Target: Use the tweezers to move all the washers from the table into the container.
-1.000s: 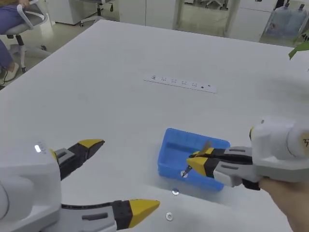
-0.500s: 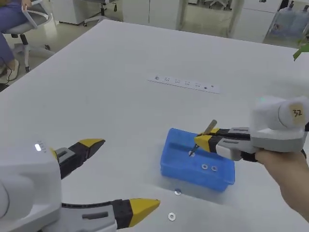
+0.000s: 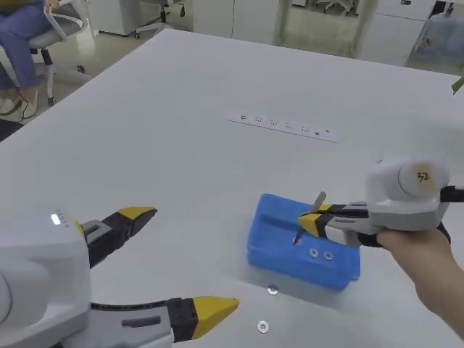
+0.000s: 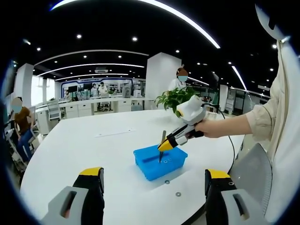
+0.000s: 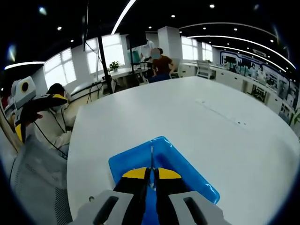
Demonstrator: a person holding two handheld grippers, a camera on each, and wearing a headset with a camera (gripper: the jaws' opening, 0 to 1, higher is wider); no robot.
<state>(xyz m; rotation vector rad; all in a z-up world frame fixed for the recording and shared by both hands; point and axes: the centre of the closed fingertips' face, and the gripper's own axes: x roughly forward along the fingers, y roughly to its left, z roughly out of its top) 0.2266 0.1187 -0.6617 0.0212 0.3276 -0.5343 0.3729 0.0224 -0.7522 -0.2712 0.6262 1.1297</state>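
A wide white bench (image 3: 181, 109) carries everything, with a flat white strip (image 3: 286, 127) of small marks lying well beyond the work.

The left gripper (image 3: 181, 261) sits low at the near left, above the bench. Its yellow-tipped fingers (image 3: 138, 214) are spread wide apart with nothing between them. In the left gripper view the container lies ahead, between the two tips.

The right gripper (image 3: 308, 221), held in a hand (image 3: 420, 261), reaches in from the right over the container. Its fingers are pressed together on the tweezers (image 3: 319, 199).

The container (image 3: 290, 267) is a shallow blue tray, open on top, standing on the bench right of centre. Two washers (image 3: 313, 253) lie side by side on its floor near the front wall, towards the right end.

The tweezers slant down from the fingers into the tray, their tip just left of that pair. In the right gripper view they (image 5: 151, 157) run straight out over the blue floor. Whether the tip holds anything is too small to tell.

Two more washers (image 3: 272, 291) lie on the bench in front of the tray, one just beside its front wall, the other (image 3: 262, 327) nearer the edge
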